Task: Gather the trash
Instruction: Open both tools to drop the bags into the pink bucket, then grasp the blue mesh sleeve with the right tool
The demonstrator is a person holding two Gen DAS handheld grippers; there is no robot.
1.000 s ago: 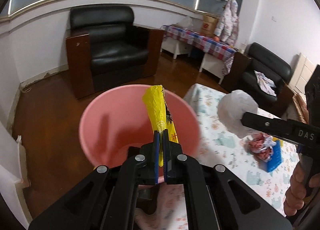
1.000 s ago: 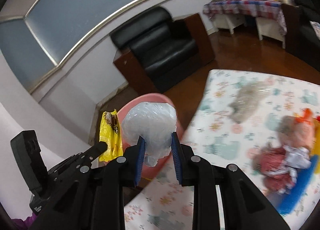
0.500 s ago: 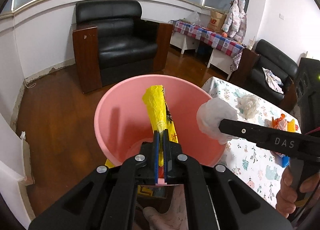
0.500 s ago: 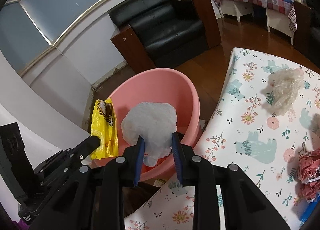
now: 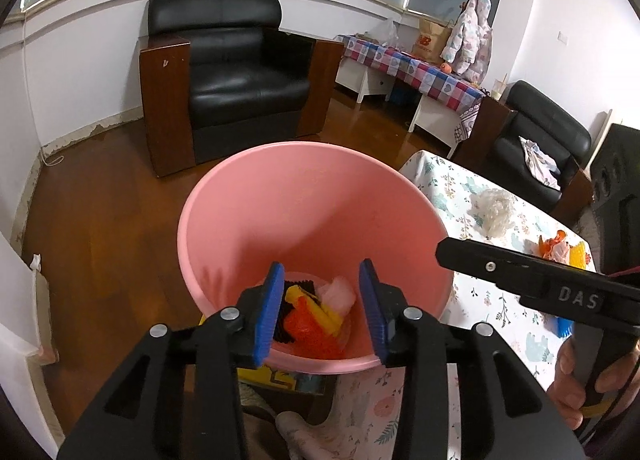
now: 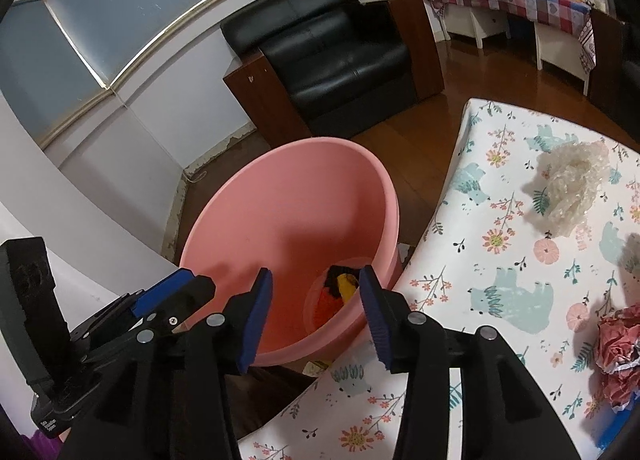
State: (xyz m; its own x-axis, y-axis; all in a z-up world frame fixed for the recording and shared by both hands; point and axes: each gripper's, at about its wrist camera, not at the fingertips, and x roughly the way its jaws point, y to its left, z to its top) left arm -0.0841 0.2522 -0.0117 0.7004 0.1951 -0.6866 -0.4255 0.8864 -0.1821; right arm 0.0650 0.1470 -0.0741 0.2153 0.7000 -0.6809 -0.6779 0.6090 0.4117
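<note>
Two grippers hang over the pink bucket (image 5: pixel 256 220), both angled down into it. My left gripper (image 5: pixel 320 308) has its blue pads (image 5: pixel 267 316) apart and the jaws are opening; nothing sits between them. My right gripper (image 6: pixel 316 310) is in the same condition: jaws opening, pads apart, nothing between them. In the left wrist view, the right gripper's black finger reaches in from the right edge, with my right hand (image 5: pixel 576 388) on its handle.

Bucket contents, seen past the pads at the bottom: a yellow wrapper (image 5: pixel 316 306), an orange piece (image 5: pixel 308 328), something black beside them, and a pale crumpled plastic bag (image 5: pixel 339 292). All lie loose at the bottom, clear of both grippers.

Position of the bucket: just beside the corner of the table (image 6: pixel 512 300), which carries a floral cloth with bear prints.

Trash on the table: a wad of clear crumpled plastic (image 6: pixel 570 190) near the far edge, and a red crumpled wrapper (image 6: pixel 618 344) at the right edge of the right wrist view. Both are well apart from the grippers.

A black armchair (image 5: pixel 228 76) stands behind the bucket.
</note>
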